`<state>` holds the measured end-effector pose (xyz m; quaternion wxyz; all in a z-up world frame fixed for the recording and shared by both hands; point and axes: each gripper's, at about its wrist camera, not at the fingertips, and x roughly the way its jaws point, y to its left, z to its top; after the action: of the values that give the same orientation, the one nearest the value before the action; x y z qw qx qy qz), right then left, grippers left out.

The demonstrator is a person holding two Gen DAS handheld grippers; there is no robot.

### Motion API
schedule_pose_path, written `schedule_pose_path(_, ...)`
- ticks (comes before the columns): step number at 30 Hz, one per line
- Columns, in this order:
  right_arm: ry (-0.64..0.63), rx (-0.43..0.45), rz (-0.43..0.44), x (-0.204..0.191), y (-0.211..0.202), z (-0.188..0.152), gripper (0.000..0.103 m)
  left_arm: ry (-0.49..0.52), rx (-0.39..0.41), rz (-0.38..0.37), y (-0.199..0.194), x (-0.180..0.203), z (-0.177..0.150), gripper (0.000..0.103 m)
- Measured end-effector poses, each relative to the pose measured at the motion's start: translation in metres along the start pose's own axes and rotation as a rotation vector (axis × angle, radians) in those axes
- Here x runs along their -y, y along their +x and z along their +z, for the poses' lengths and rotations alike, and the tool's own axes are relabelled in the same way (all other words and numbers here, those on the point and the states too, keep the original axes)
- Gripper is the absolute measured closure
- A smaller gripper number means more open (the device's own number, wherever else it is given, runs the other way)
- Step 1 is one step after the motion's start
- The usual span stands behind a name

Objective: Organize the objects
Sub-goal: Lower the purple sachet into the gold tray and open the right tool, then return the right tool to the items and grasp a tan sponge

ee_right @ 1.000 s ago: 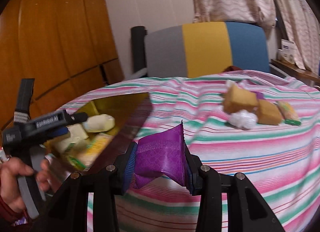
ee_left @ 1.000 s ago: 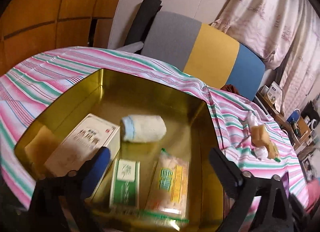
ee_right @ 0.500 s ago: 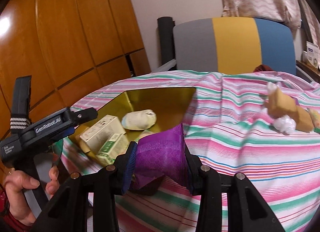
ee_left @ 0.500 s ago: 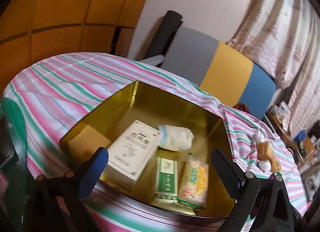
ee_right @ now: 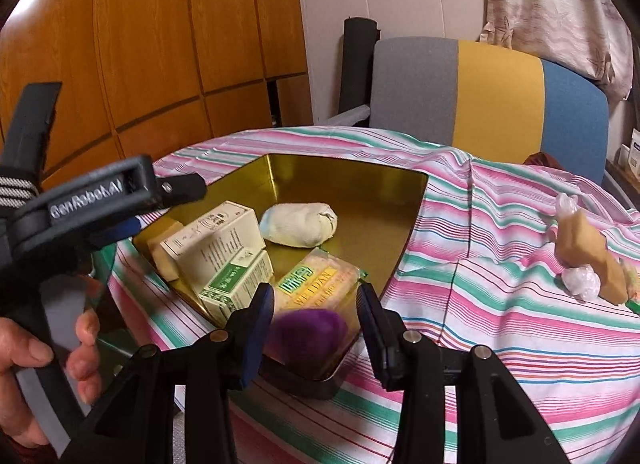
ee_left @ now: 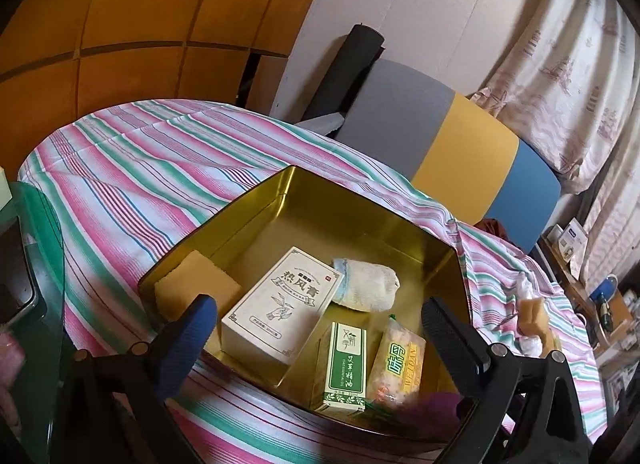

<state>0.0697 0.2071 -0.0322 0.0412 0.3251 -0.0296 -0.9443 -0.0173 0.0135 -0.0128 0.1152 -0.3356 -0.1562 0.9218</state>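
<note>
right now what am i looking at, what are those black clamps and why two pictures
No robot: a person holds a two-finger clamp in each hand, each with its own camera. One picture looks along the left gripper, open and empty; the other along the right gripper, and shows the hand holding the left one. On the striped cloth sits a gold tin with a white box, green box, snack pack and rolled towel. The right jaws have just been opening; the purple packet, blurred between them, looks loose.
</note>
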Motion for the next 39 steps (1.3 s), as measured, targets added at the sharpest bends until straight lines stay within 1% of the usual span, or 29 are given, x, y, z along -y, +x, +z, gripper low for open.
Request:
schedule_pose_path(5, 0.028, -0.001, 0.002, 0.004, -0.003, -0.003, 0.056, -0.008, -0.004, -0.004, -0.001, 0.000, 0.000, 0.000)
schedule_pose_path(14, 0.071, 0.008, 0.002, 0.008, -0.009, -0.005, 0.056, 0.017, -0.009, -0.011, -0.003, 0.008, -0.004, 0.000)
schedule_pose_path(20, 0.116, 0.016, -0.010, 0.020, -0.014, -0.007, 0.056, 0.037, -0.026, -0.028, -0.002, 0.016, -0.009, 0.000)
schedule_pose_path(28, 0.223, 0.014, -0.056, 0.054, -0.021, -0.012, 0.056, 0.129, -0.052, -0.089, -0.003, 0.041, -0.021, 0.000)
schedule_pose_path(34, 0.312, 0.004, -0.106, 0.084, -0.027, -0.024, 0.056, 0.212, -0.072, -0.148, -0.006, 0.065, -0.037, 0.000)
schedule_pose_path(39, 0.362, -0.011, -0.153, 0.112, -0.031, -0.036, 0.055, 0.284, -0.090, -0.196, -0.012, 0.086, -0.051, 0.000)
